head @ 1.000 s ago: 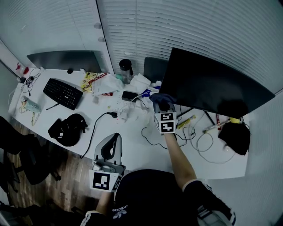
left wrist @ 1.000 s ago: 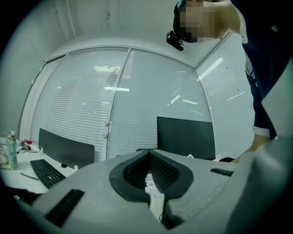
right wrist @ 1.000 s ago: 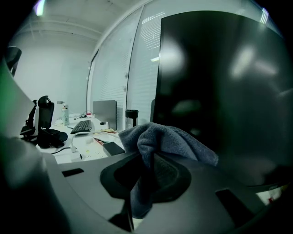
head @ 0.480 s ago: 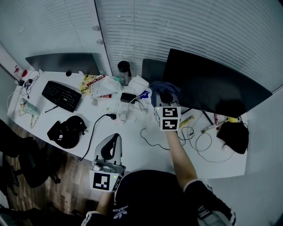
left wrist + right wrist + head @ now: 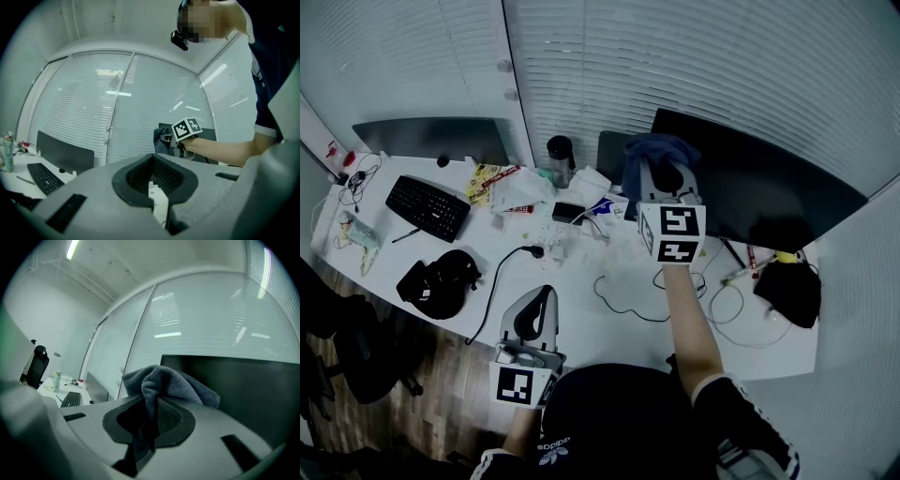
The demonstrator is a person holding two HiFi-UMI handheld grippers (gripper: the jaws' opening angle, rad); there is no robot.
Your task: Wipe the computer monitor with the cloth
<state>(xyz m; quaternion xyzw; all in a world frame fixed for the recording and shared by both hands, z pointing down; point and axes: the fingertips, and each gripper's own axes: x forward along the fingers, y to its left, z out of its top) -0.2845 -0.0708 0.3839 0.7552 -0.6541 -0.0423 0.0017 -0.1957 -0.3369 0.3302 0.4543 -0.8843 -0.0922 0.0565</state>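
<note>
The right gripper (image 5: 664, 178) had risen from the desk (image 5: 581, 314) to the computer monitor's (image 5: 759, 187) upper left corner, jaws clamped on the blue-grey cloth (image 5: 652, 150). The left gripper (image 5: 546, 292) hung low, jaws together, empty.

White horizontal blinds (image 5: 722, 75) cover the glazed walls that meet in a corner behind the long white surface (image 5: 574, 328), with vertical frame posts dividing the panes. Below the surface's near edge lies a dark wood-plank floor (image 5: 441, 375), where a black office chair (image 5: 342, 342) stands at the left. A bright strip light (image 5: 71, 248) runs across the plain white ceiling (image 5: 154, 258).
</note>
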